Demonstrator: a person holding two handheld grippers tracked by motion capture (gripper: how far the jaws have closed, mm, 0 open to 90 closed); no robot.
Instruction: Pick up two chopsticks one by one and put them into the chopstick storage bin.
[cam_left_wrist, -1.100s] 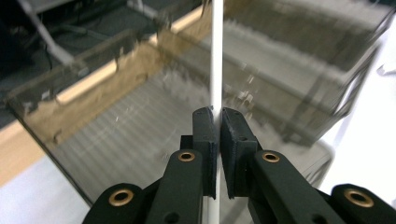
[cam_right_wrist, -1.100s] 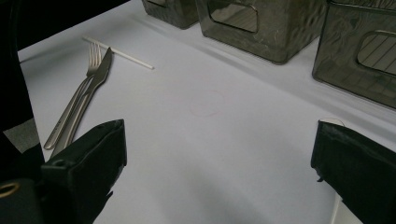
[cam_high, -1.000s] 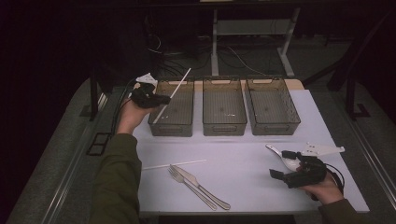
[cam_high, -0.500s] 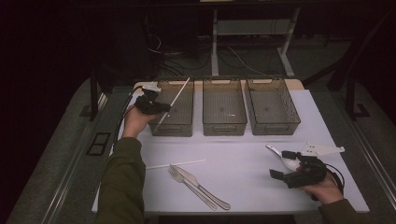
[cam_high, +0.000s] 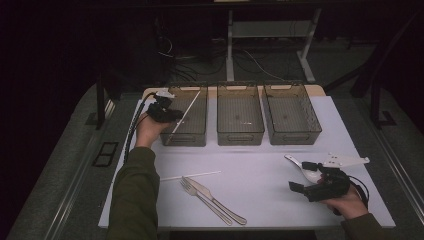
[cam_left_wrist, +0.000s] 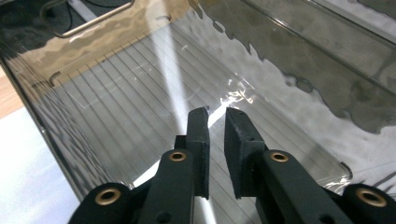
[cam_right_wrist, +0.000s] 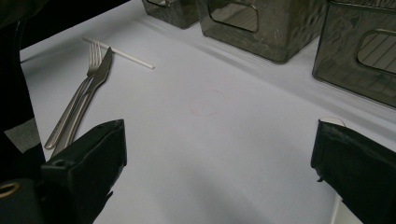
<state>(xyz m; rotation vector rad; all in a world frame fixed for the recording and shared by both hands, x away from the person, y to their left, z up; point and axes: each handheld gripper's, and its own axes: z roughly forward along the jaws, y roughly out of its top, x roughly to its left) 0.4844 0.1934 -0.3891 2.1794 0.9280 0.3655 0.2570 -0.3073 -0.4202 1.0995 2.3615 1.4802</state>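
High view, left gripper: we see the left gripper at the upper left of the frame, over the near left corner of the left bin.
High view, white stick: a thin white stick runs diagonally up and to the right from that gripper, slanting across the bin's inside.
High view, other stock: a second stick, a fork and a knife lie on the white mat at lower centre; the middle bin and right bin sit in the upper centre.
High view, right gripper: the right gripper rests low on the mat at lower right, with a white spoon just beside it.
Left gripper view: the fingertips stand a narrow slit apart; the jaws have just been opening. The stick shows as a pale band running up the frame from the slit over the ribbed bin floor. We judge the pinch is loosening, not firm.
Right gripper view: jaws spread wide, nothing between them; fork and knife at left, the second stick behind them.
Step in hand: we judge this is the drop of the stick into the left bin.
How to do it well: keep low, open a little more so the stick slides flat, then lift straight up without catching the wall.
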